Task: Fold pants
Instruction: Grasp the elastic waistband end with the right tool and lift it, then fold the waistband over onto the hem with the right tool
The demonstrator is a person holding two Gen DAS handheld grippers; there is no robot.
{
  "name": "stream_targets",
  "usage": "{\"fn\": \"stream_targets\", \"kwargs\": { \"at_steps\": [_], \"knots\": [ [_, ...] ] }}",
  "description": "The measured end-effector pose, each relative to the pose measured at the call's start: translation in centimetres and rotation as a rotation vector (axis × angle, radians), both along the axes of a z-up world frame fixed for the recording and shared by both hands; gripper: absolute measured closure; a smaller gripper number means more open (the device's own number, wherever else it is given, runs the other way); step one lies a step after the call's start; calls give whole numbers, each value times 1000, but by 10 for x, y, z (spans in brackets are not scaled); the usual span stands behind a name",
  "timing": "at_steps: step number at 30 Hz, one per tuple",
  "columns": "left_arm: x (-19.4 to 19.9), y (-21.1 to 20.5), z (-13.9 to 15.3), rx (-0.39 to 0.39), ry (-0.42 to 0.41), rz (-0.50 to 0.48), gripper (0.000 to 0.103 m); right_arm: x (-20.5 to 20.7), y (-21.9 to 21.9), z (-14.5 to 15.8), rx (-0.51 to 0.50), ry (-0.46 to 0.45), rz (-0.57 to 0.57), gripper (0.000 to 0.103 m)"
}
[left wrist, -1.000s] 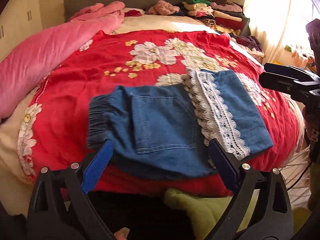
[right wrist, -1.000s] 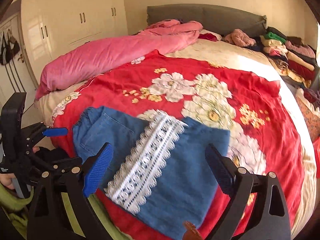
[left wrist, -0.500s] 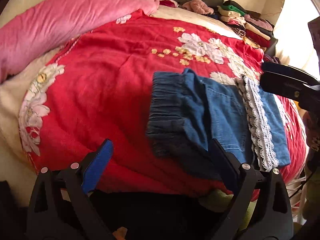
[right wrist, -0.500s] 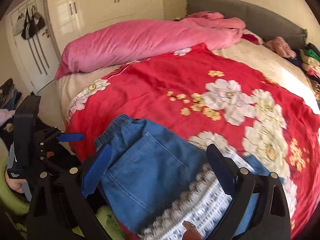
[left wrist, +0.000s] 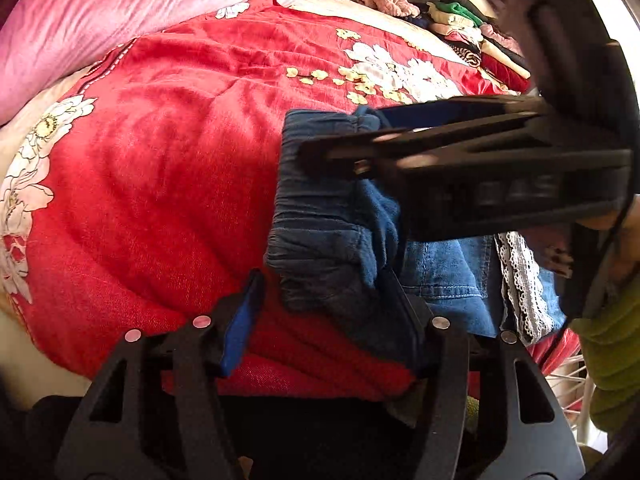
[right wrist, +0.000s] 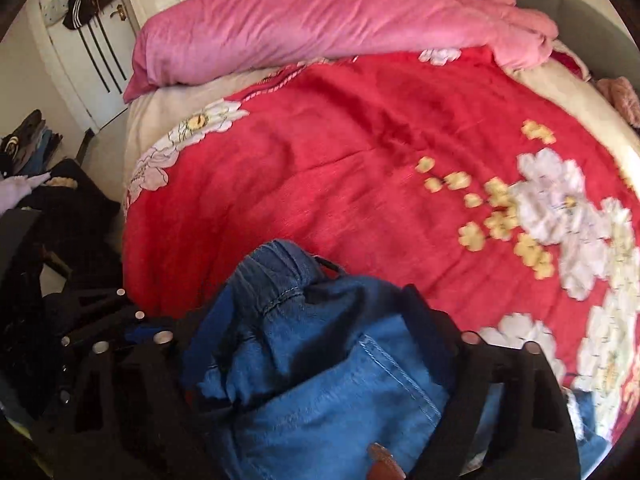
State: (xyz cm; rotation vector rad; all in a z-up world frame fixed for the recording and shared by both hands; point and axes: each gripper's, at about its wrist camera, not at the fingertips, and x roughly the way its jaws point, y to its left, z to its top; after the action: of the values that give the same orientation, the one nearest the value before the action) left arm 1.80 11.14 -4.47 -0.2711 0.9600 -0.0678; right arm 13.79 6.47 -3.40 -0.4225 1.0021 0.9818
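Blue denim pants (left wrist: pixel 328 232) with a white lace trim (left wrist: pixel 520 280) lie folded on a red flowered blanket (left wrist: pixel 160 180) near the bed's front edge. My left gripper (left wrist: pixel 324 312) is low over the near waistband corner. Its jaws are closing, the denim lies between them, and a strip of red blanket shows beside the blue left pad (left wrist: pixel 240 320). My right gripper (left wrist: pixel 344 136) reaches in from the right across the far waistband. In the right wrist view that gripper (right wrist: pixel 308 308) is closing on the pants (right wrist: pixel 320 380), whose bunched denim touches both fingers.
A pink duvet (right wrist: pixel 320 20) lies rolled along the bed's far left side. Stacked folded clothes (left wrist: pixel 472 36) sit by the grey headboard. A green sleeve (left wrist: pixel 608 340) shows at the right. Bags (right wrist: pixel 84 4) hang on a door beyond the bed, with dark clutter on the floor.
Both grippers dropped onto the waistband end. The right one swung left from the lace side. Both pairs of jaws narrowed, and the flat waistband now lies rucked up.
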Motion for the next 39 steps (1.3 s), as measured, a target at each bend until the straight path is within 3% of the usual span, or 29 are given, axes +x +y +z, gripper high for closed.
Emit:
{"fn": "stream_targets", "kwargs": {
  "at_steps": [3, 8, 11, 21, 26, 27, 29, 31, 36, 39],
  "knots": [
    [2, 0, 0, 1, 0, 2, 52, 0, 2, -10, 13, 38, 19, 52],
    [2, 0, 1, 1, 2, 5, 52, -7, -8, 0, 50, 22, 15, 70],
    [1, -1, 4, -12, -2, 9, 52, -8, -24, 11, 108, 31, 3, 74],
    [-2, -20, 26, -47, -47, -10, 29, -18, -109, 58, 305, 13, -62, 75],
    [4, -45, 34, -76, -61, -63, 26, -19, -159, 67, 368, 4, -124, 75],
    [6, -51, 35, -78, -66, -74, 27, -18, -169, 67, 377, 4, -137, 75],
    [8, -62, 37, -83, -75, -103, 37, -18, -188, 66, 388, -2, -166, 75],
    [12, -77, 40, -122, -79, -144, 53, -18, -202, 65, 397, -2, -189, 75],
    [10, -121, 47, -151, -111, -265, 54, -21, -241, 64, 398, -46, -262, 72],
    [8, -142, 45, -146, -114, -321, 52, -23, -266, 60, 327, -114, -379, 54]
  ]
}}
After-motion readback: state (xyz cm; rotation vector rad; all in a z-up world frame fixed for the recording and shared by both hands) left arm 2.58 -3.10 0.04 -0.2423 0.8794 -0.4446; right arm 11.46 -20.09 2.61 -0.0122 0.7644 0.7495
